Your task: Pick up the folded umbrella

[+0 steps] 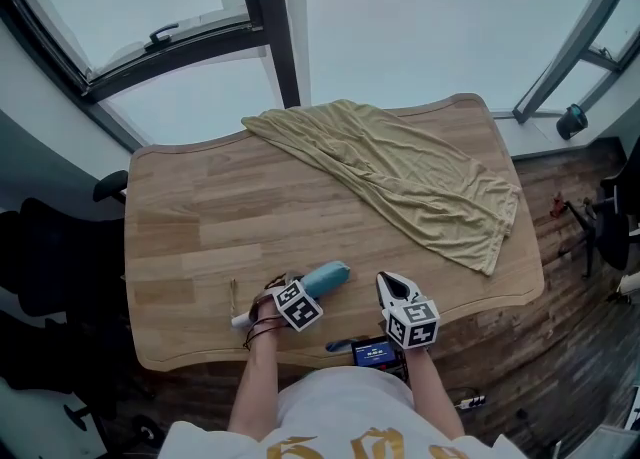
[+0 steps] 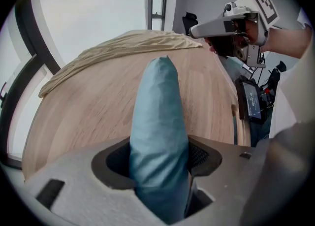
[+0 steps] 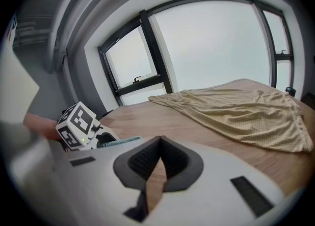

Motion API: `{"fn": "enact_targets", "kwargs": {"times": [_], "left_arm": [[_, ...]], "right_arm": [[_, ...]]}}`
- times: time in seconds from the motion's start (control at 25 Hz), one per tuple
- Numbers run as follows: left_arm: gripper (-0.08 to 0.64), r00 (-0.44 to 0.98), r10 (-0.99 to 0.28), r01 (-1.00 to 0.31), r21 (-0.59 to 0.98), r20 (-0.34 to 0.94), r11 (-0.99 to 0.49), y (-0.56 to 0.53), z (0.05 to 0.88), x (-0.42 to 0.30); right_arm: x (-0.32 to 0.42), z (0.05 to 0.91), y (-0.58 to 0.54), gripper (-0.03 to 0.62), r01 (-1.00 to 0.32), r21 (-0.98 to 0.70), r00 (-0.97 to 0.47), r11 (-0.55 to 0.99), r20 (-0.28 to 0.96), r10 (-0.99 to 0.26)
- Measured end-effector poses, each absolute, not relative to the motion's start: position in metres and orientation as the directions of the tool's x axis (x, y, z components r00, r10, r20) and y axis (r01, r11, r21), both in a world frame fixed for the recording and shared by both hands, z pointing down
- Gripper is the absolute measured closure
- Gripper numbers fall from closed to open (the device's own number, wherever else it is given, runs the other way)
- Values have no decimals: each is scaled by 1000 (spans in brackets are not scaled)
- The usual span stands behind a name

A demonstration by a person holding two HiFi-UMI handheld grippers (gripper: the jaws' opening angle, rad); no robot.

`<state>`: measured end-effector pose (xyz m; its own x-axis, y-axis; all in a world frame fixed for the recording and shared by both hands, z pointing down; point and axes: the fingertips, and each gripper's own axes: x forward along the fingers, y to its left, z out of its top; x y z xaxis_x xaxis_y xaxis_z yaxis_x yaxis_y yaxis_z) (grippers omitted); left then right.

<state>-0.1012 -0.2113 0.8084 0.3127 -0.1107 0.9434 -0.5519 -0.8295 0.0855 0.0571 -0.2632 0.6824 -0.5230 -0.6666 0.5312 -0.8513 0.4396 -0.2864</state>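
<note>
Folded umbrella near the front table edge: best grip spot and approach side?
Likely mid-length on the folded umbrella, across its narrow width, from steeply above: it lies flat on the table, long and slim, sides free. The left claw sits around it there, pads against the fabric.

Folded umbrella (image 1: 327,276) lies on table (image 1: 200,222), nr the front edge, slanting back & to the R. L gripper (image 1: 288,295) sits over umbrella's mid part, umbrella btwn its jaws. R gripper (image 1: 393,285) just R of umbrella, not touching. Cloth (image 1: 400,172) behind & R of umbrella, well apart. Thin stick (image 1: 234,297) on table, L of umbrella. Small screen device (image 1: 374,352) in front of umbrella, past table edge.
</note>
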Motion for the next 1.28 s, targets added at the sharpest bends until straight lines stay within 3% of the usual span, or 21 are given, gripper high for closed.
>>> {"fn": "enact_targets", "kwargs": {"times": [0.6,0.88,1.28], "left_arm": [[261,366,-170,-595,89,915,-799,-202,793,-92],[261,451,-314,-684,98,835,-723,-223,746,-91],[261,572,-542,-770,176,615,-613,-244,661,-95]], "right_arm": [[63,677,-260,583,-855,-322,-519,407,502,-692],[50,660,-259,583,-845,-301,-535,443,476,-698],[29,619,-244,583,-828,-255,-560,499,397,-727]]}}
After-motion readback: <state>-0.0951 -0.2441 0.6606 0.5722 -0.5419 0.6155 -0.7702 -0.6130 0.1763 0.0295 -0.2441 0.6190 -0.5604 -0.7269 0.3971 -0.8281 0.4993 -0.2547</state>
